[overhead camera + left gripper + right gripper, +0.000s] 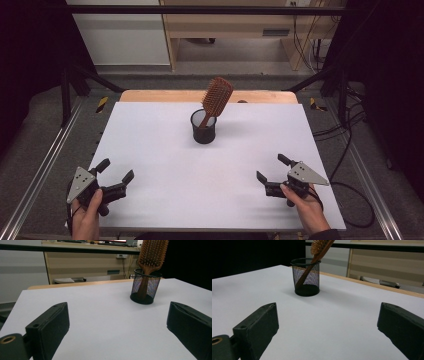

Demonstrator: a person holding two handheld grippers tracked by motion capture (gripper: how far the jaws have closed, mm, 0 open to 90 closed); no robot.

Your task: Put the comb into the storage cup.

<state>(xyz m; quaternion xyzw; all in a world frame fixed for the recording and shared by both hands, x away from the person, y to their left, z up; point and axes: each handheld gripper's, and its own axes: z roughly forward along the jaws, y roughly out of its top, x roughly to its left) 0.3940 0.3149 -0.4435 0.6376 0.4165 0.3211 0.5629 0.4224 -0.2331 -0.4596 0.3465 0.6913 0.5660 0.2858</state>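
Observation:
A brown wooden hairbrush [216,97] stands handle-down in a black mesh cup [203,127] at the middle back of the white table top [210,175], leaning to the right. The brush [151,253] and cup [145,287] appear far off in the left gripper view, and the brush [322,247] and cup [307,277] likewise in the right gripper view. My left gripper [116,171] rests open at the front left corner, held by a hand. My right gripper [272,167] is open at the front right. Both hold nothing and are well apart from the cup.
A wooden board edge [200,96] runs behind the white sheet. Metal frame rails [45,165] flank the table. Cables [350,150] lie on the floor at the right. Beyond stands a wooden desk [235,25].

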